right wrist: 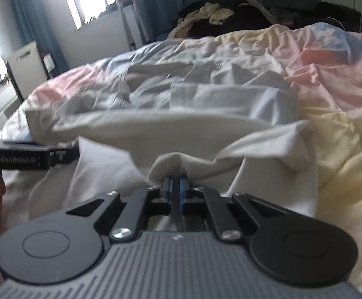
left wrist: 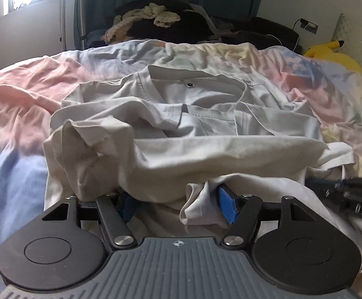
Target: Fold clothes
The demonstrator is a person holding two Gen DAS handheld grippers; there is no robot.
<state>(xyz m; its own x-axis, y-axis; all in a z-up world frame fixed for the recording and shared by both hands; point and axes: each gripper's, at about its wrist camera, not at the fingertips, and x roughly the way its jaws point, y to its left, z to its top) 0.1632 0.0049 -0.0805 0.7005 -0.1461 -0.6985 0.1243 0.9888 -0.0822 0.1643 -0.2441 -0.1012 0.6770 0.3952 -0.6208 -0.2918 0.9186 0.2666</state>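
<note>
Ok so white shirt (left wrist: 206, 154) lying mid-bed on pastel sheet (left wrist: 19, 94). R gripper (right wrist: 175, 182) clamped on near hem, L gripper (left wrist: 176, 199) fingers wide apart w/ cloth bunched between. Fabric soft, floppy, light; I'd grab hem corners imo.

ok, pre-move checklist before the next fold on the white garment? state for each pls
1. Right tool pinching the white garment: ok, fabric bunched between closed fingers.
2. Left tool gripping: not ok, fingers apart, cloth only draped across them.
3. Tools clear of each other: ok, side by side, apart.
4. Garment flat: not ok, near edge rumpled, left corner bunched.
5. Bedsheet caught in a grip: cannot tell.
6. Landing area, collar end: ok, uncovered.
</note>
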